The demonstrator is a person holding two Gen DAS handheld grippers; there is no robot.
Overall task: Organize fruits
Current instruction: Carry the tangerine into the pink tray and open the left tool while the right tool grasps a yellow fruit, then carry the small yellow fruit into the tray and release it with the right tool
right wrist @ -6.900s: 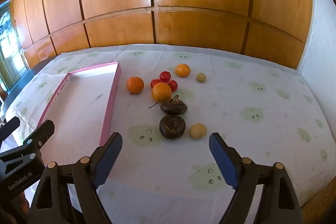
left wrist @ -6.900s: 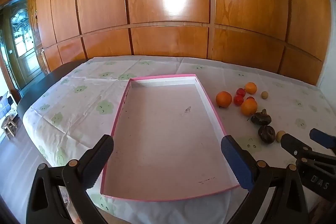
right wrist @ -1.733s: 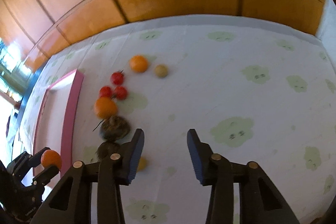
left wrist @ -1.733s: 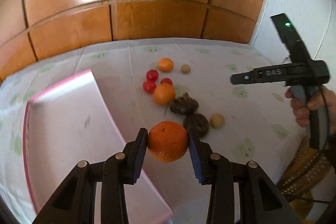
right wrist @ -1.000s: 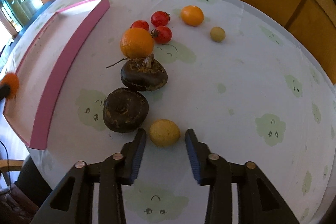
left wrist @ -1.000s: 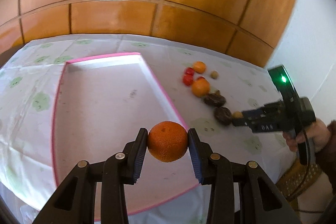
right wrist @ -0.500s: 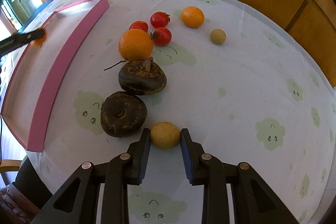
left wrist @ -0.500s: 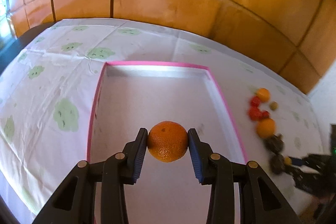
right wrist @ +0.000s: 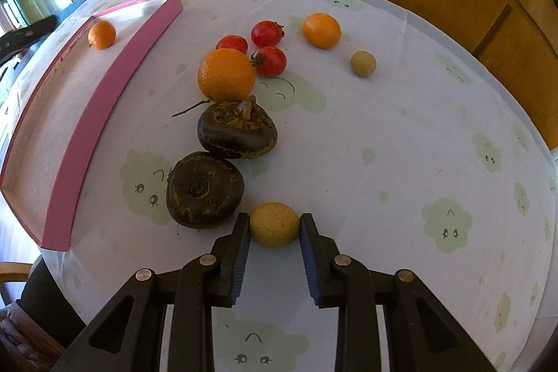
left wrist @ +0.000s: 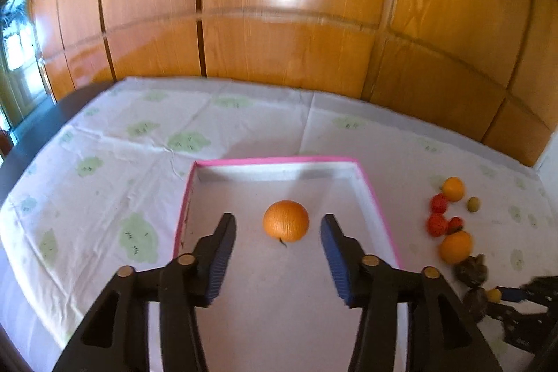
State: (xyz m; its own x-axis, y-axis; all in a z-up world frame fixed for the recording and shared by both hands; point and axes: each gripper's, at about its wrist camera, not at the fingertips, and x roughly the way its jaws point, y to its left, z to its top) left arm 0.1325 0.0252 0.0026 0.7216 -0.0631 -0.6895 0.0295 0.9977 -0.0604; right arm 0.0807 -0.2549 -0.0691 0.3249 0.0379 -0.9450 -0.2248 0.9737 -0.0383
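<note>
Lying between opening left tongs (left wrist: 278, 229), orange (left wrist: 286, 220), right tongs (right wrist: 274, 227) pinching yellow fruit (right wrist: 274, 229)

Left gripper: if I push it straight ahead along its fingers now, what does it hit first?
Probably the orange lying in the pink tray. It sits right ahead of the left gripper, whose jaws are opening and no longer touch it. Depth is hard to judge; the tray floor may come first.

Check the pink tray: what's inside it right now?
One orange lies loose inside the pink tray, between the opening jaws of the left gripper. The rest of the visible floor is bare; the gripper's arms hide the near end.
</note>
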